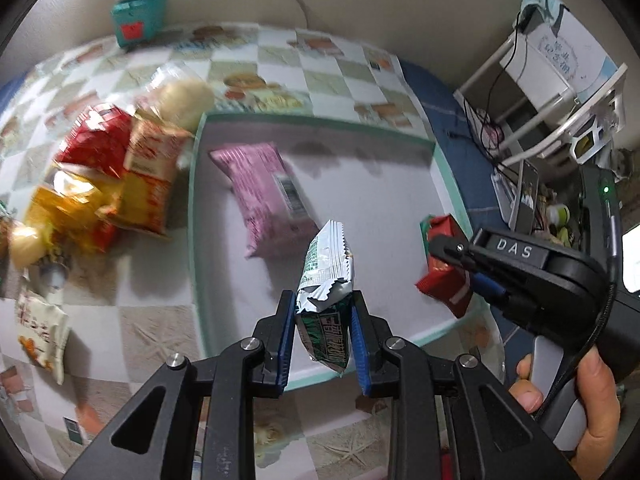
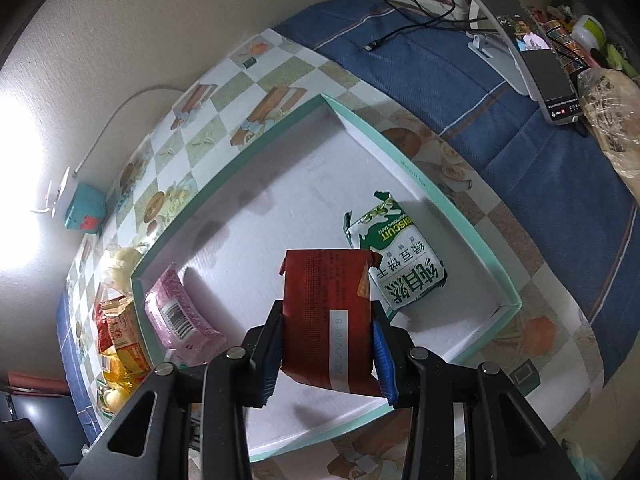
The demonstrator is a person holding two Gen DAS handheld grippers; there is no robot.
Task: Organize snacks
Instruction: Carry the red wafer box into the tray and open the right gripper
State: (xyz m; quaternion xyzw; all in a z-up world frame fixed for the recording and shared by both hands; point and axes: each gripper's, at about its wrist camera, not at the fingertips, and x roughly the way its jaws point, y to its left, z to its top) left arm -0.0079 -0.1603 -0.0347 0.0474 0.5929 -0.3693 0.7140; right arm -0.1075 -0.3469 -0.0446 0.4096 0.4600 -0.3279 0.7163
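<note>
A shallow white box with a teal rim (image 1: 440,168) (image 2: 460,216) lies on the checked tablecloth. A pink packet (image 1: 264,196) (image 2: 180,316) lies flat inside it at the left. My left gripper (image 1: 322,332) is shut on a green-and-white snack packet (image 1: 326,292), held above the box's near part. My right gripper (image 2: 326,344) (image 1: 460,260) is shut on a red packet (image 2: 324,312) (image 1: 444,268), held over the box's right side. A green-and-white biscuit packet (image 2: 396,264) lies in the box's right corner in the right wrist view.
A pile of red, orange and yellow snack bags (image 1: 108,184) (image 2: 120,332) lies left of the box. A small pale packet (image 1: 40,328) lies on the cloth nearer. A teal block (image 1: 138,20) (image 2: 84,212) stands by the wall. A phone on a stand (image 2: 532,52) and cables sit on the blue cloth at right.
</note>
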